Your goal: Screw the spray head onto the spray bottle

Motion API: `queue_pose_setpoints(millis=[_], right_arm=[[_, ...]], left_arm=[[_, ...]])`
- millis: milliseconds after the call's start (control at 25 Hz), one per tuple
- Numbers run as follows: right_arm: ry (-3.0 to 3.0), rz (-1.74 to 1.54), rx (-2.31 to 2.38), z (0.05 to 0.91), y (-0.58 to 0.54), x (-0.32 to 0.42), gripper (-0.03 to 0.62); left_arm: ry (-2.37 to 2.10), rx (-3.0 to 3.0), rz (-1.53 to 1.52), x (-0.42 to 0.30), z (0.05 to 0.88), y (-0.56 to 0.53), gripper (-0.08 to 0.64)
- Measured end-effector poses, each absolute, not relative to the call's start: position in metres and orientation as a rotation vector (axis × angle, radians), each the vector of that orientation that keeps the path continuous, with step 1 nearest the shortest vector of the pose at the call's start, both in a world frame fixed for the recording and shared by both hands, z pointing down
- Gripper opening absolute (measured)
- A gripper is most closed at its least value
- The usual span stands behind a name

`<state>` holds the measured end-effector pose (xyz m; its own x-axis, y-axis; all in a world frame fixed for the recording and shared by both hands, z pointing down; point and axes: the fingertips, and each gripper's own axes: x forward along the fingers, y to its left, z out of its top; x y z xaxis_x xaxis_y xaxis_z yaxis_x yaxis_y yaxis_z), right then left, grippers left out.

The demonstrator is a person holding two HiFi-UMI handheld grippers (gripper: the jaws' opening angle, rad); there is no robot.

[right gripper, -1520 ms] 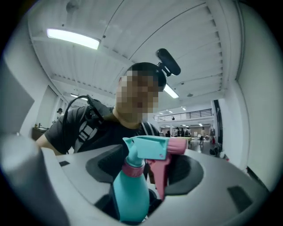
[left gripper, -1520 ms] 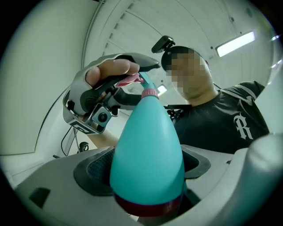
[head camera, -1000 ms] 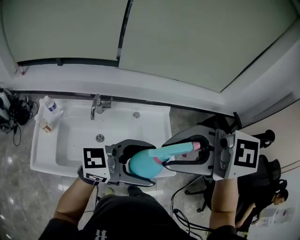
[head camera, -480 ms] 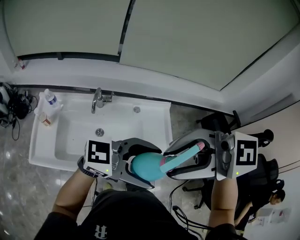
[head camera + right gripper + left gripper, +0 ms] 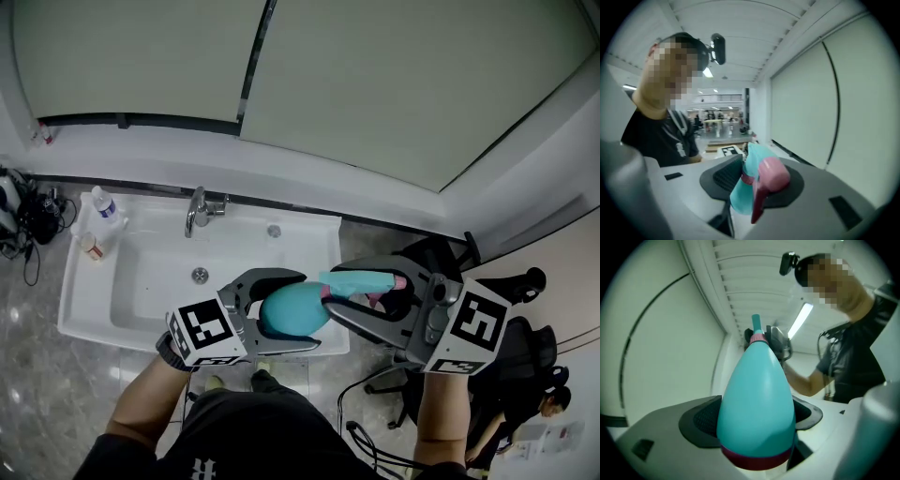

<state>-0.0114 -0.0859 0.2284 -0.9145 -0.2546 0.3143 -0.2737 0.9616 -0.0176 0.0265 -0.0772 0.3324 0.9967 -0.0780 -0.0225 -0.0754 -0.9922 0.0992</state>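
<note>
While both claws hang over the sink (image 5: 330, 253) front rim, I read left gripper (image 5: 302, 314) clamped on the spray bottle (image 5: 291, 309); right gripper (image 5: 342, 298), part-closed, grips the spray head (image 5: 361, 280) at its neck.

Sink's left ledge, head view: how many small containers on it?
2. A blue-capped bottle stands at the back left corner of the sink; a shorter container stands just in front of it. Nothing there looks hidden.

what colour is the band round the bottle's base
Dark red band; shows best in the left gripper view.
</note>
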Motion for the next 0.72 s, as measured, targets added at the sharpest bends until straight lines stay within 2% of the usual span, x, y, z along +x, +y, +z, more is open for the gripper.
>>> queue_pose_setpoints(millis=[160,280,480,600,720], right_arm=[[-2.662,0.254,0.919,0.252,-0.131,0.012,0.123],[-2.634,0.396,1.154,0.263,-0.147,0.024,0.123],[-2.663,0.419,1.117,0.261,-0.137,0.026,0.123],[-2.696,0.417,1.019,0.254,-0.123,0.022,0.174],[-2.703,0.382,0.988,0.245,-0.109,0.024,0.184]], left_arm=[[-0.797,3.080,0.254,0.023,0.353,-0.126,0.422],[-1.059,3.052,0.376,0.022,0.365,-0.142,0.422],[-0.673,3.012,0.191,0.036,0.363,-0.127,0.422],[-0.499,2.970,0.067,0.039,0.355,-0.117,0.422],[-0.441,2.964,0.033,0.041,0.350,-0.113,0.422]])
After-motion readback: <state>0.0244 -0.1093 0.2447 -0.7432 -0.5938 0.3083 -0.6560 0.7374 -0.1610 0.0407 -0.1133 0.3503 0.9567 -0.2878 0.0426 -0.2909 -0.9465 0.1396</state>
